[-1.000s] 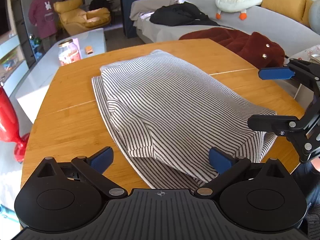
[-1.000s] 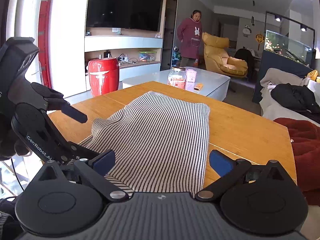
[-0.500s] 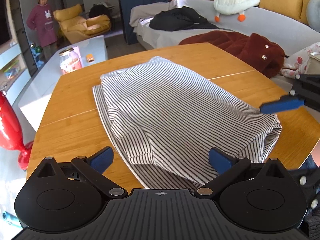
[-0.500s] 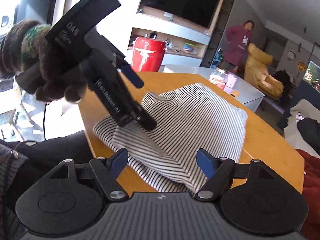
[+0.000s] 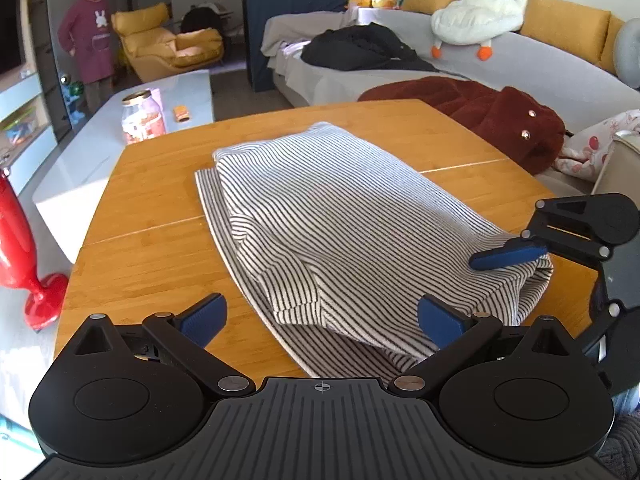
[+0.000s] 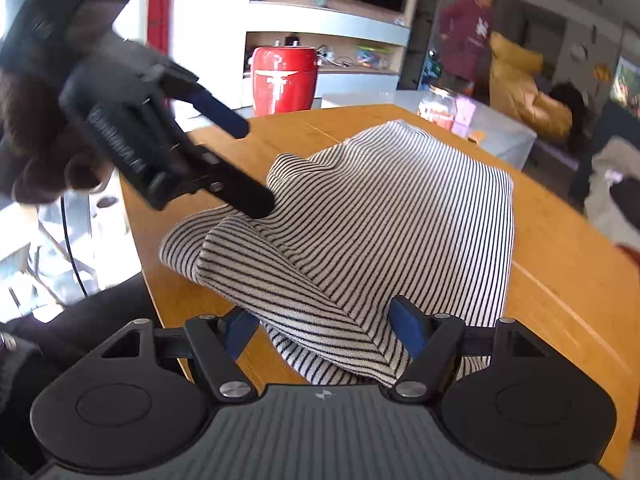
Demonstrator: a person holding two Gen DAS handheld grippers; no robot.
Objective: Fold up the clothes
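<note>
A black-and-white striped garment lies folded in layers on the round wooden table; it also shows in the right wrist view. My left gripper is open, its jaws spread wide over the garment's near edge. In the right wrist view the left gripper hovers over the garment's left corner. My right gripper is open with the garment's near corner between its fingers. It shows in the left wrist view at the garment's right corner, one blue fingertip on top of the cloth.
A red vase stands on the floor at left. A jar sits on a white coffee table beyond. A sofa with a dark red coat lies behind the table on the right. A person in purple stands far back.
My right gripper has swung in to the garment's right corner and straddles its edge. My left gripper has drawn back and risen a little.
</note>
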